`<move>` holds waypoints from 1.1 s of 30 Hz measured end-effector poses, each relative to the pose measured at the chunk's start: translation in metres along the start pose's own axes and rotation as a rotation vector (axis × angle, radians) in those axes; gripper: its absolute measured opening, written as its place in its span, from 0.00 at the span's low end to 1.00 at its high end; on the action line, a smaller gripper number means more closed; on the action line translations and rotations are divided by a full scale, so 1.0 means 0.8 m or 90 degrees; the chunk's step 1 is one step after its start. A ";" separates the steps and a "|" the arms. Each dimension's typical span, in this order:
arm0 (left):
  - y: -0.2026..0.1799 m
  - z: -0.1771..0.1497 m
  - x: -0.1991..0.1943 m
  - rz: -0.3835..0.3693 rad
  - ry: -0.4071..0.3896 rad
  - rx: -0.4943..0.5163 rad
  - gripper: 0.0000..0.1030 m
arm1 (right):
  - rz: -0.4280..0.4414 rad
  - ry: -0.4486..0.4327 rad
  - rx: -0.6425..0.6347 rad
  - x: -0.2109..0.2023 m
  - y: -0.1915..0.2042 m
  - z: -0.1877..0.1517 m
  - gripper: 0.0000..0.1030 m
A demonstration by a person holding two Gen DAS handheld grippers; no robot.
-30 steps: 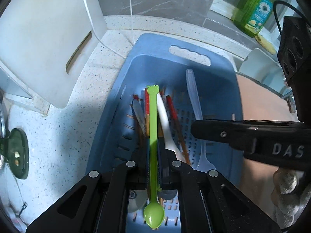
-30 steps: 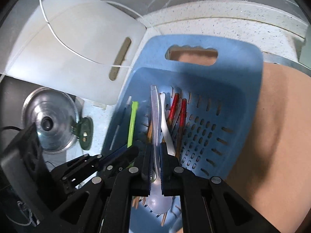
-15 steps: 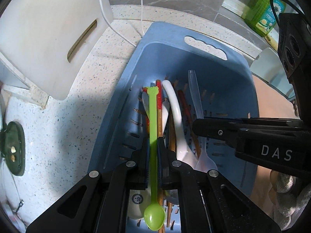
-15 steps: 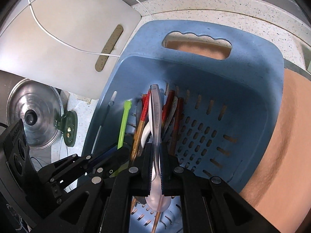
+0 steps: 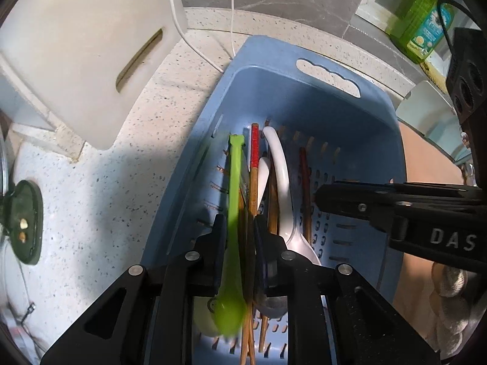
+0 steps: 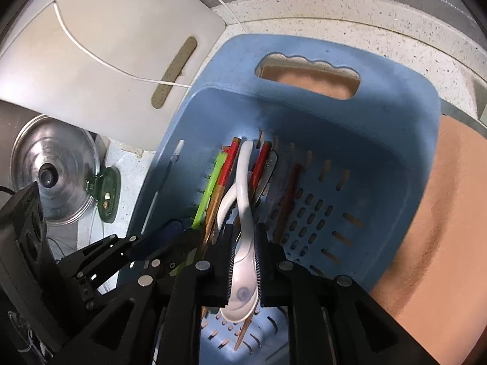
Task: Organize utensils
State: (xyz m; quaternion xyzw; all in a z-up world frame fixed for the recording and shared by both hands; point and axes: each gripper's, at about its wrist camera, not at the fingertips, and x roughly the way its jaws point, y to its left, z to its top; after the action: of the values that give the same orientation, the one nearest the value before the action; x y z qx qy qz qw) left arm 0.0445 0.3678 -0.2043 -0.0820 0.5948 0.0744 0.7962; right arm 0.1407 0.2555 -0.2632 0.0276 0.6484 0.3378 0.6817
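Release is what both your tools have just begun over the blue perforated plastic basket (image 5: 380, 121), which sits on the speckled stone desk (image 5: 115, 188) beside the white plastic cutting board (image 5: 76, 45).

Your left tool (image 5: 239, 222) clamped the slim lime-green plastic spoon (image 5: 232, 200) a second ago. Its jaws have just been opening, and daylight now shows on the right side of the handle. The spoon is blurred and leans against the left pad, its bowl low between the fingers, so it looks to be sliding down among the red-tipped wooden chopsticks (image 5: 254, 164) along the basket's left wall.

Your right tool (image 6: 245, 231) gripped a clear plastic spoon a second ago. Those jaws have just been opening too, a little. The clear spoon is hard to make out now; what lies between the pads is the white ceramic soup spoon (image 6: 243, 200), already resting in the pile, and the pads do not appear to press on it.

Both utensils therefore seem delivered to the basket's left half, handles toward its far end with the cut-out handle. Before you lift away, I would open wider, since the green spoon could still catch on a pad and be dragged out.
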 end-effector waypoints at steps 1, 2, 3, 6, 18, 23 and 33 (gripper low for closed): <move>0.000 -0.002 -0.003 0.000 -0.002 -0.003 0.16 | 0.001 -0.002 -0.004 -0.005 -0.001 -0.002 0.13; -0.001 -0.005 -0.007 0.002 -0.005 -0.006 0.16 | 0.001 -0.006 -0.010 -0.010 0.000 -0.004 0.14; -0.002 -0.009 -0.013 0.003 -0.010 -0.011 0.17 | 0.001 -0.009 -0.017 -0.016 0.000 -0.006 0.16; -0.006 -0.019 -0.032 0.008 -0.029 -0.023 0.27 | 0.005 -0.021 -0.042 -0.036 0.000 -0.015 0.20; -0.073 -0.089 -0.147 0.059 -0.171 -0.102 0.48 | 0.019 -0.081 -0.134 -0.144 -0.022 -0.074 0.35; -0.113 -0.122 -0.193 0.087 -0.234 -0.141 0.64 | 0.000 -0.130 -0.189 -0.196 -0.032 -0.105 0.43; -0.170 -0.164 -0.241 0.142 -0.294 -0.183 0.78 | -0.052 -0.226 -0.251 -0.278 -0.066 -0.174 0.52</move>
State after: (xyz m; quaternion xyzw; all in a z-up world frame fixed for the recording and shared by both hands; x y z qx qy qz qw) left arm -0.1034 0.2025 -0.0506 -0.1093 0.3868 0.2617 0.8775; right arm 0.0532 0.0486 -0.1175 -0.0730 0.4406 0.4197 0.7902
